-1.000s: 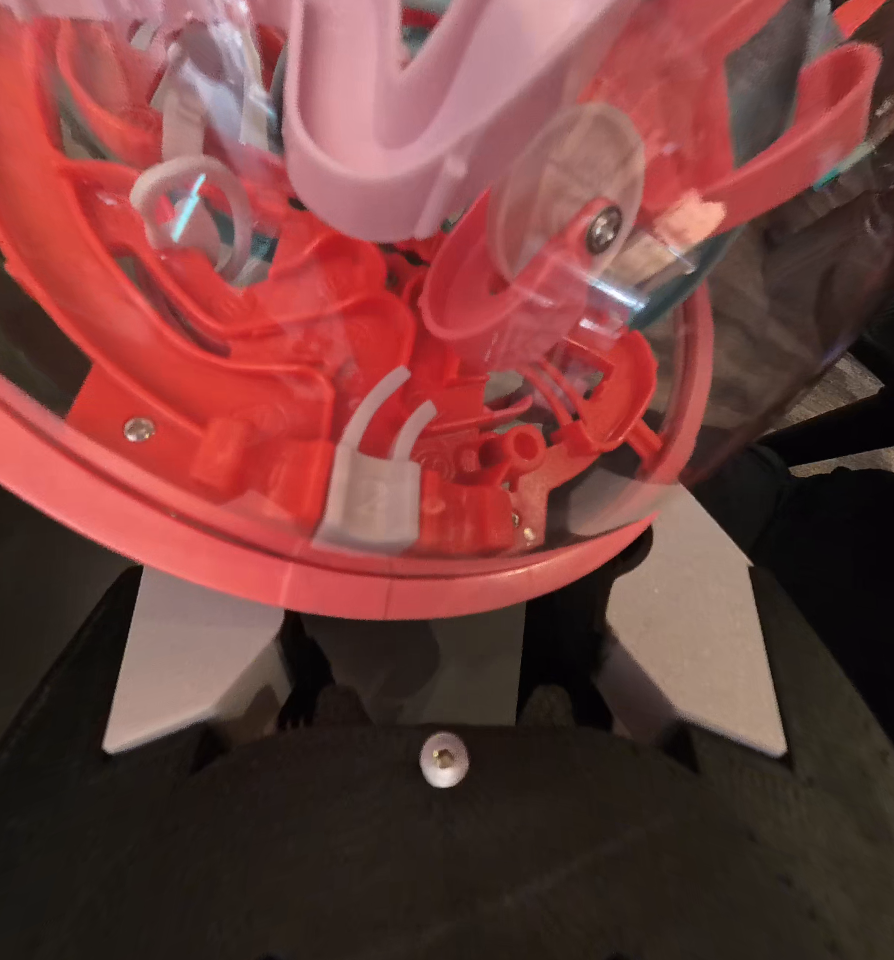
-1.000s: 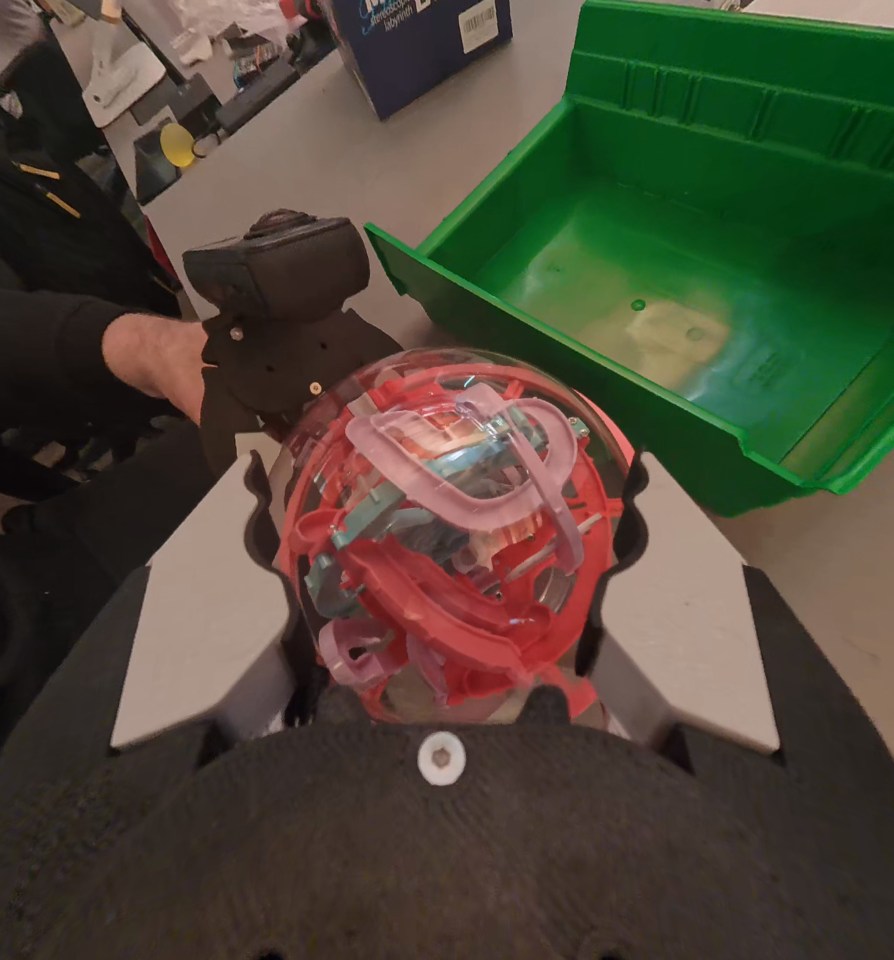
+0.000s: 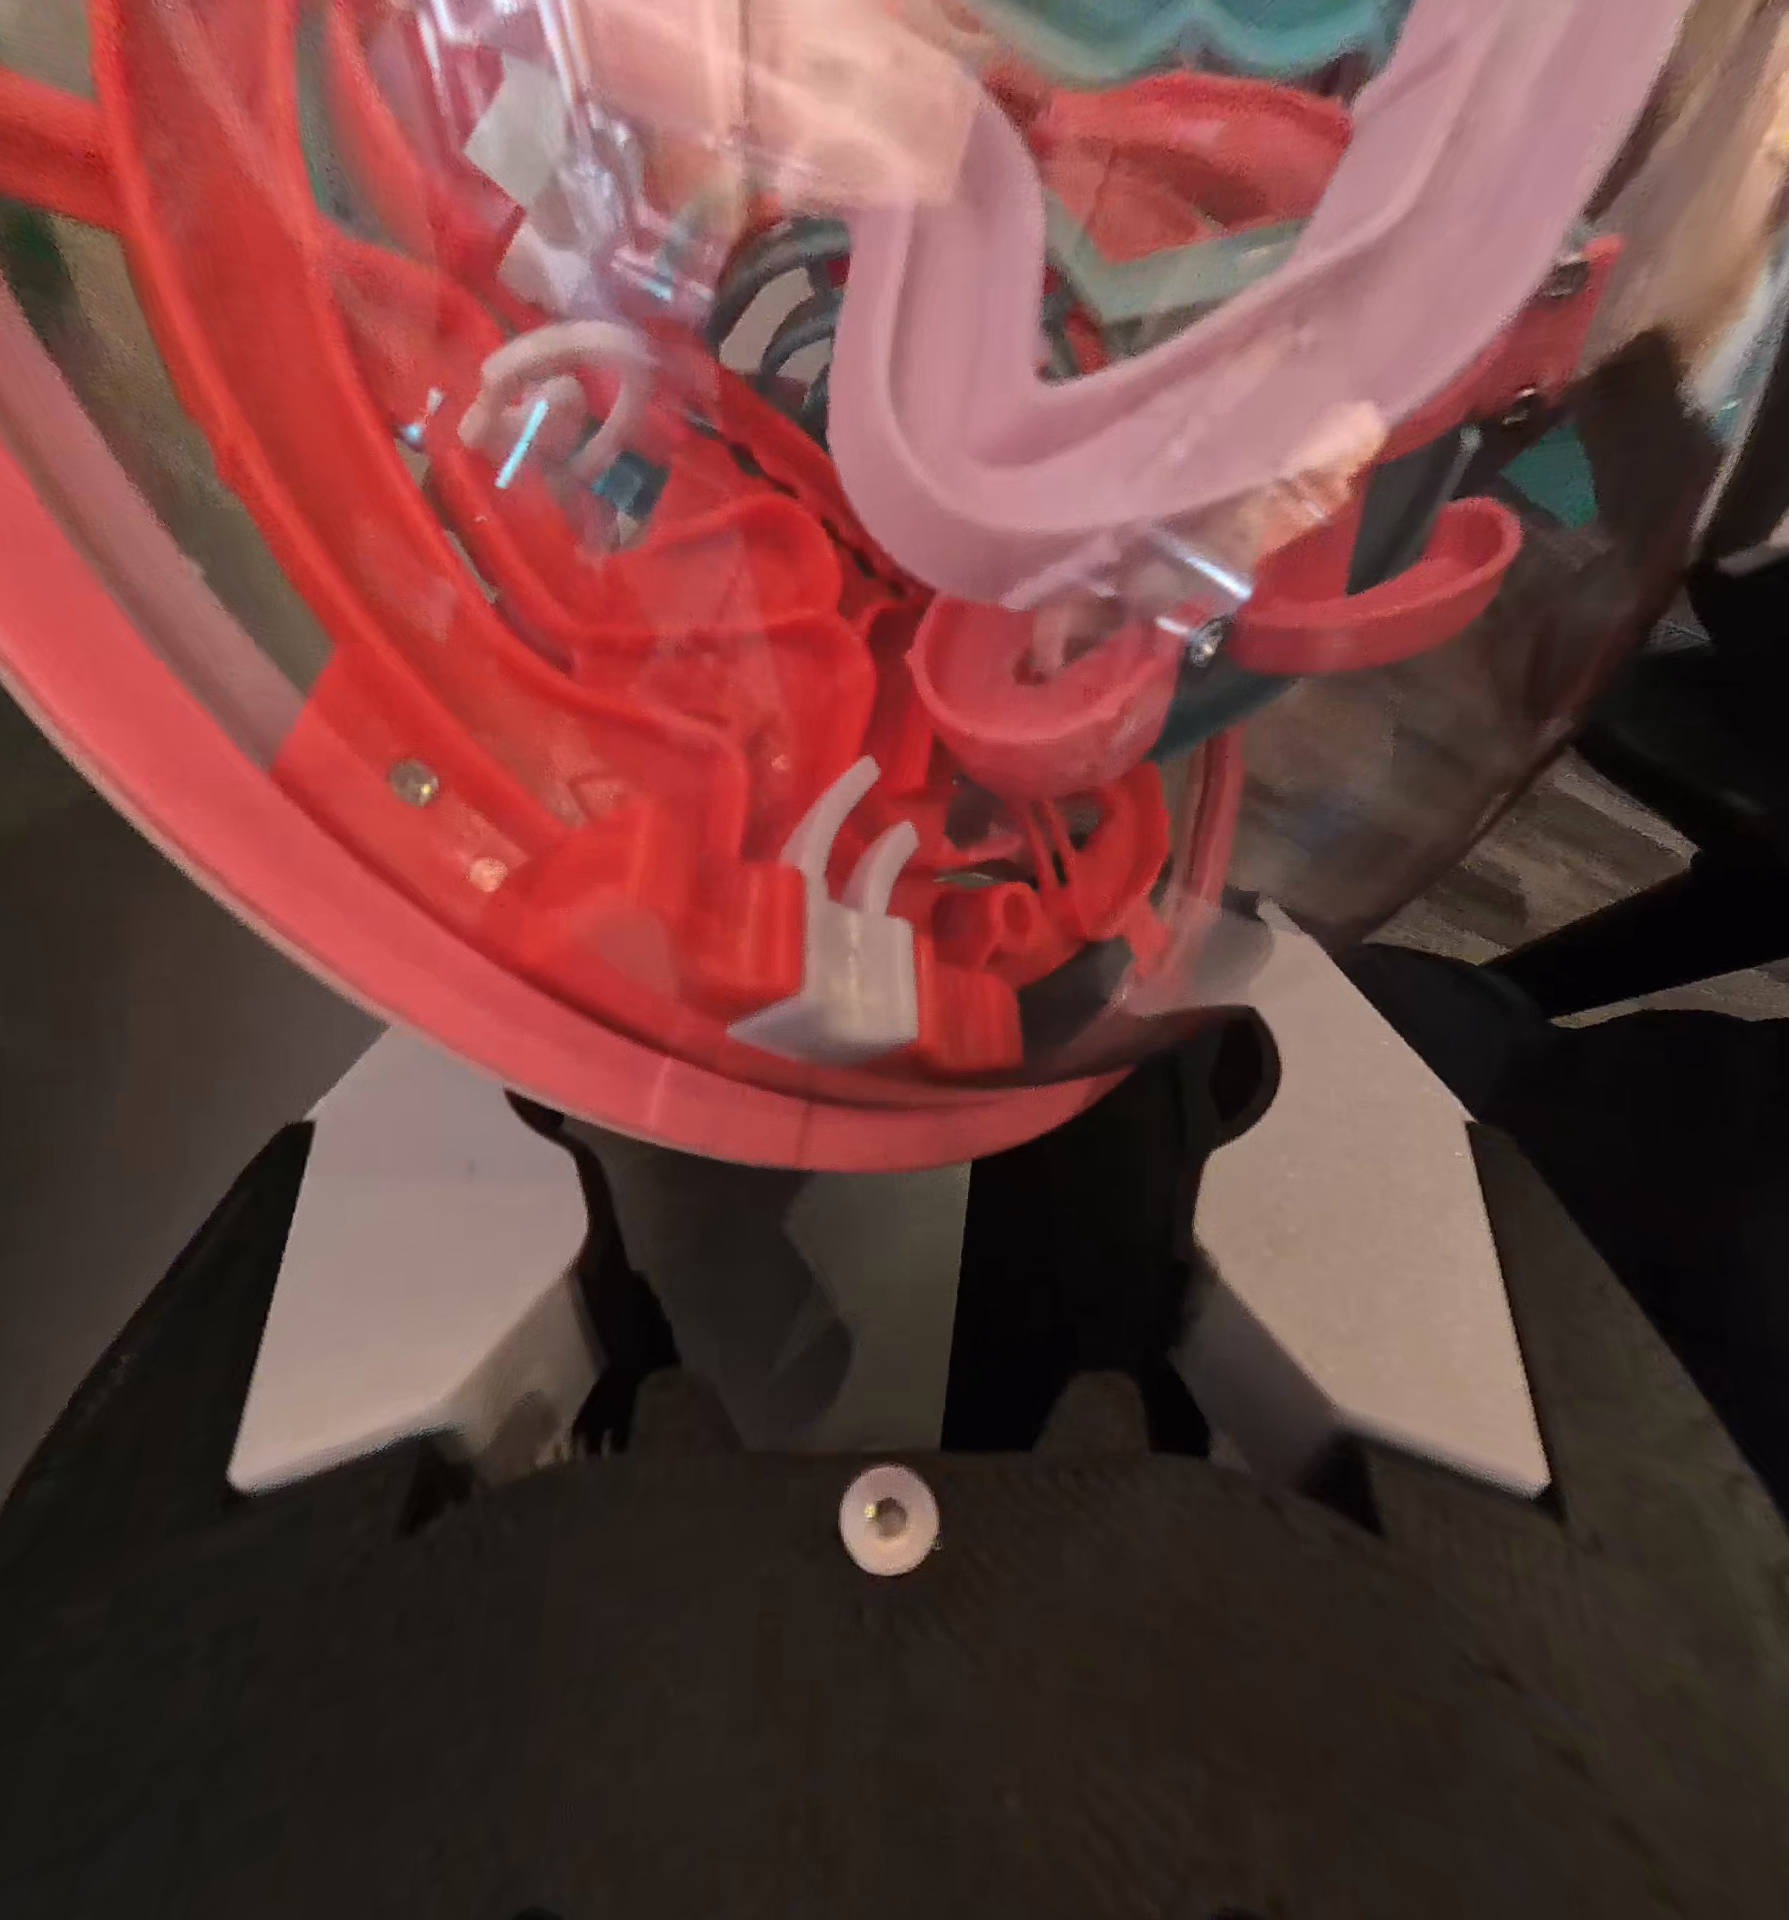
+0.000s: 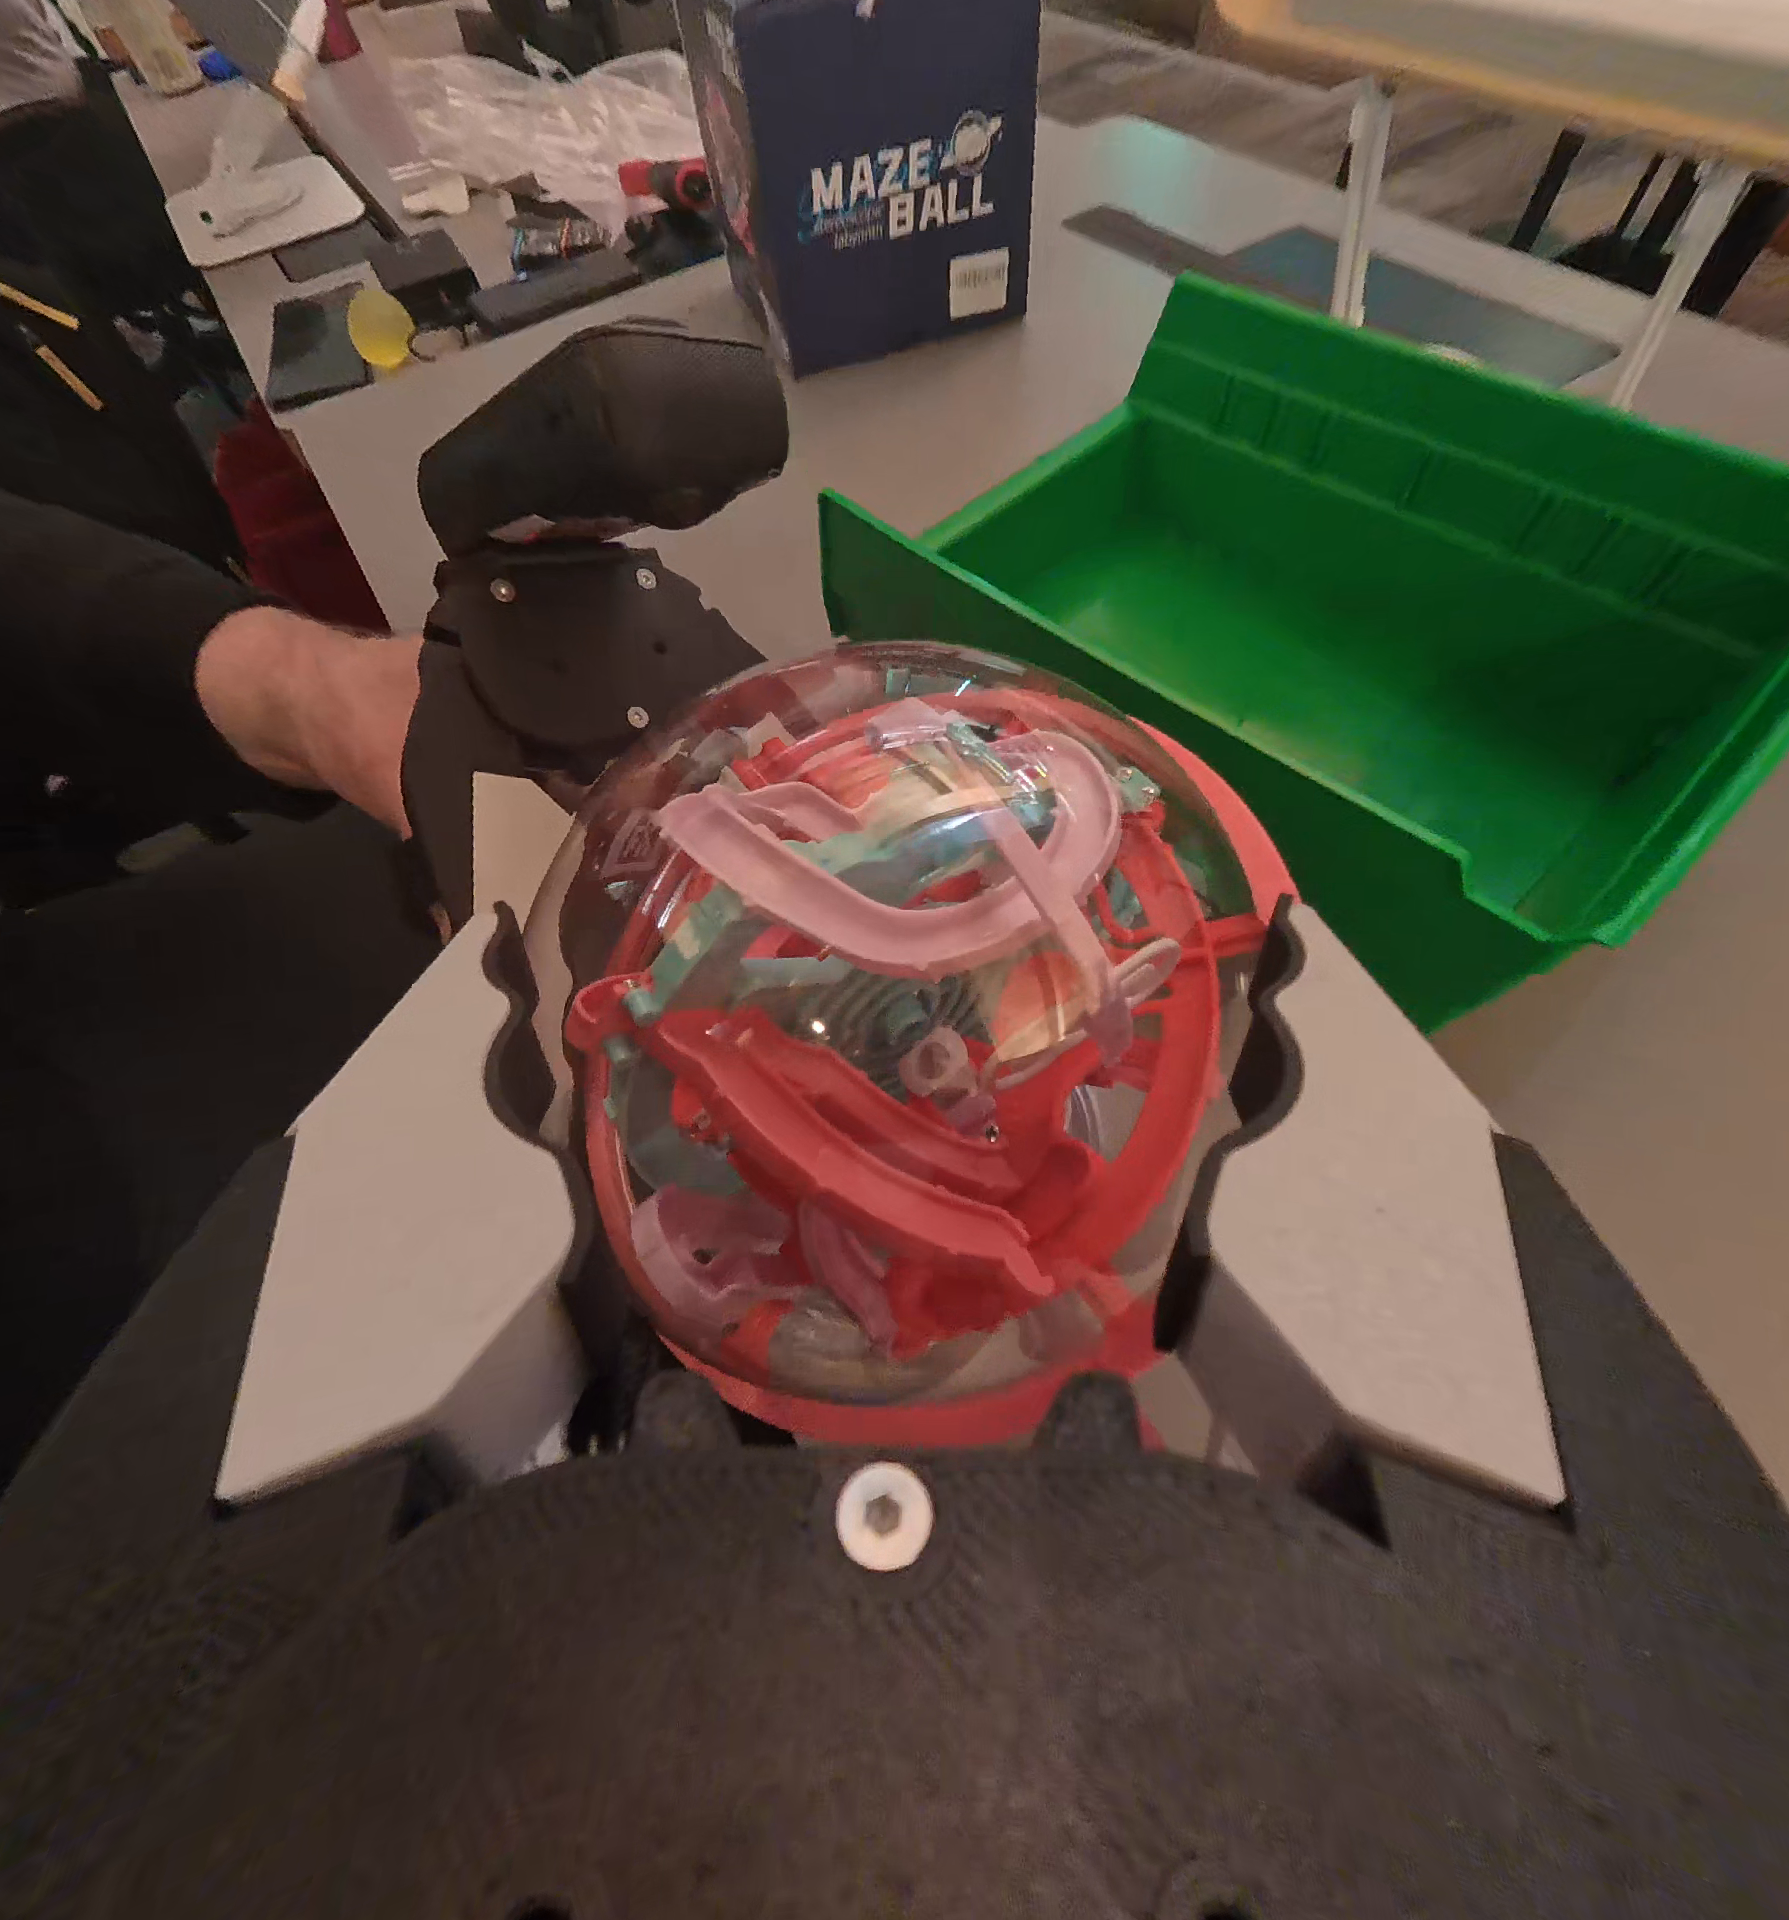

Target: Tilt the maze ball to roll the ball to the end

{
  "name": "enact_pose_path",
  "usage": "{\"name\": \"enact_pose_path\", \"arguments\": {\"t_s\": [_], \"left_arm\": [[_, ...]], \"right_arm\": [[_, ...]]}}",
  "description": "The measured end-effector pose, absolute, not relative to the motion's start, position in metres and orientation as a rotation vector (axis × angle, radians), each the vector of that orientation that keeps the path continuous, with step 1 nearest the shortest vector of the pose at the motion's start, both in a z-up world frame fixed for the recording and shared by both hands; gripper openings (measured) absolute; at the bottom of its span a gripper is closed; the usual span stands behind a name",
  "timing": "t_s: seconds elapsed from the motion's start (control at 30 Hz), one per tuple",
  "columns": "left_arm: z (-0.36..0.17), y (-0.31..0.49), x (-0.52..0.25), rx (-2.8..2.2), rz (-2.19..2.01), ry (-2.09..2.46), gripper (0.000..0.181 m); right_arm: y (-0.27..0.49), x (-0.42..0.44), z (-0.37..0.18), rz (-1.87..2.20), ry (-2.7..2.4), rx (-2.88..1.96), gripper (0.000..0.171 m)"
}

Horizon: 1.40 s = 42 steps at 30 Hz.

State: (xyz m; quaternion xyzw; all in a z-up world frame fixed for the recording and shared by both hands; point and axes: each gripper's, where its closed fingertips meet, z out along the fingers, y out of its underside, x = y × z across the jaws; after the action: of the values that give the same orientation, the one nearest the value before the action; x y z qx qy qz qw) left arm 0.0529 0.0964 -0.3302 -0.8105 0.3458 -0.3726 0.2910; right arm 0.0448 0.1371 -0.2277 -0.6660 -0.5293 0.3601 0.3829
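Observation:
The maze ball (image 4: 890, 1039) is a clear sphere with red, pink and teal tracks inside and a red rim. My right gripper (image 4: 895, 935) is shut on it, one grey finger (image 4: 402, 1195) on each side, and holds it above the table. The body of my left gripper (image 4: 578, 644) shows behind the ball at its far left. In the left wrist view the ball (image 3: 661, 675) fills the upper frame. My left gripper (image 3: 895, 1081) is open, its fingertips against the ball's red rim. I cannot pick out the small ball inside.
An empty green bin (image 4: 1337, 665) lies on the grey table (image 4: 1648, 1143) to the right of the ball. A dark blue box (image 4: 869, 208) stands behind. A person's hand (image 4: 298, 707) holds the left gripper. A cluttered bench is at the far left.
The maze ball has turned between the grippers: in the left wrist view the pink track has swung to the right. The right wrist view has tipped up, so more of the box and room shows.

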Motion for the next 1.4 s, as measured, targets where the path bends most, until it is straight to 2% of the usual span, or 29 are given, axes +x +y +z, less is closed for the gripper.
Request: {"name": "enact_pose_path", "arguments": {"t_s": [0.5,1.4], "left_arm": [[-0.271,0.099,0.056,-1.946,-0.838,0.986,0.124],[-0.219,0.097,0.053,-1.817,-0.796,0.944,0.124]], "right_arm": [[0.118,0.057,-0.156,0.932,-1.282,-1.477,0.124],[0.116,0.072,-0.116,1.112,-1.13,-1.353,0.121]]}}
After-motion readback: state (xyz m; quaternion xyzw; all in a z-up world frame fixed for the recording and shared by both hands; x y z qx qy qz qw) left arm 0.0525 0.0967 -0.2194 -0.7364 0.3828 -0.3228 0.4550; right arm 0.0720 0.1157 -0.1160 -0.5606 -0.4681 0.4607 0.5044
